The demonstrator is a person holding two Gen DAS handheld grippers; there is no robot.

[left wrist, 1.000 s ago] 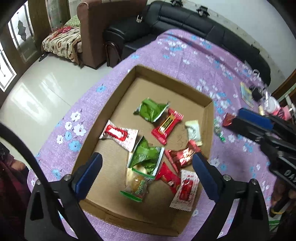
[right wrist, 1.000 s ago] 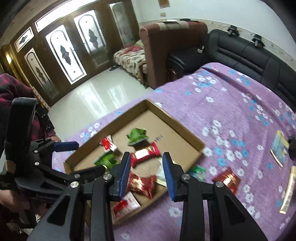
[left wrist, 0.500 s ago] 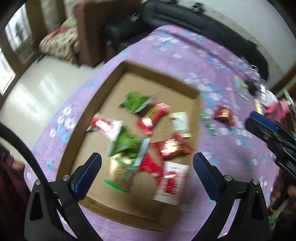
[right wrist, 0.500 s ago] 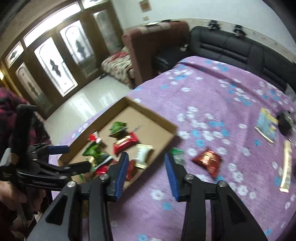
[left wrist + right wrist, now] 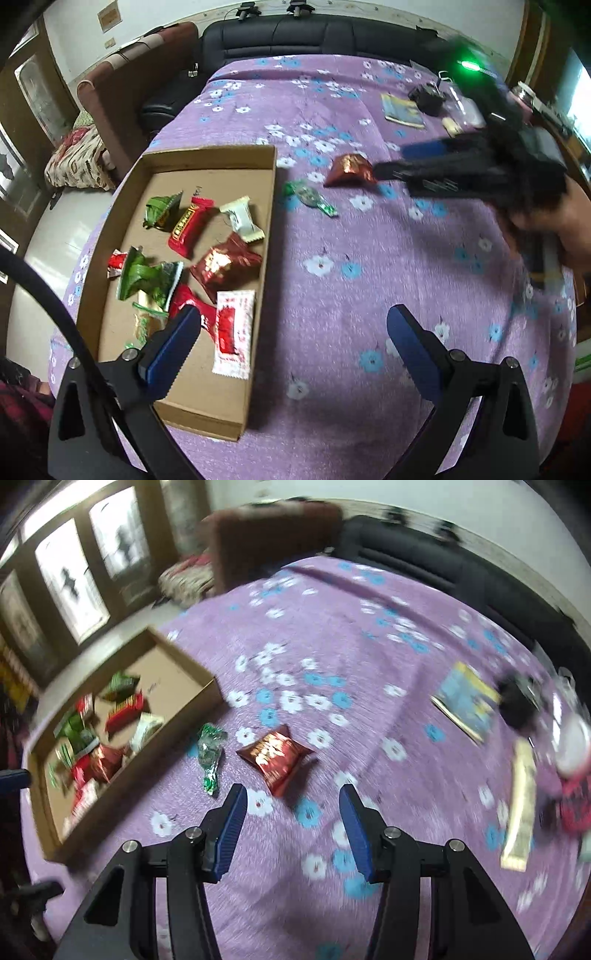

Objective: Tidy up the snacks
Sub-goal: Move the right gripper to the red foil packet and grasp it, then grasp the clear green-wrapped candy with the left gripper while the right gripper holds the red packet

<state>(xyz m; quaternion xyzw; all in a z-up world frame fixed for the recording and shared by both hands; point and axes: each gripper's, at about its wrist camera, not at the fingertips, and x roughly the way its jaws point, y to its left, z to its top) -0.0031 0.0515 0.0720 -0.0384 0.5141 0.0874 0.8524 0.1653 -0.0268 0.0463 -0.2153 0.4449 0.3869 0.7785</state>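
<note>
Snacks mostly in box [image 5: 271,206] already; red pack [image 5: 275,755] and green one [image 5: 209,753] loose on purple surface [image 5: 369,657] beside it. Right tongs [image 5: 291,818] just widened, empty, now facing red pack. Left tongs [image 5: 291,339] wide, empty, swung off box.

The tray [image 5: 269,206] is plain brown cardboard, matt and slightly rough. The cloth [image 5: 332,288] under it is a soft purple woven fabric (printed with small flowers). The red packet [image 5: 275,755] and green packet [image 5: 209,755] are shiny crinkled foil. The sofa [image 5: 295,37] looks like smooth black leather.
</note>
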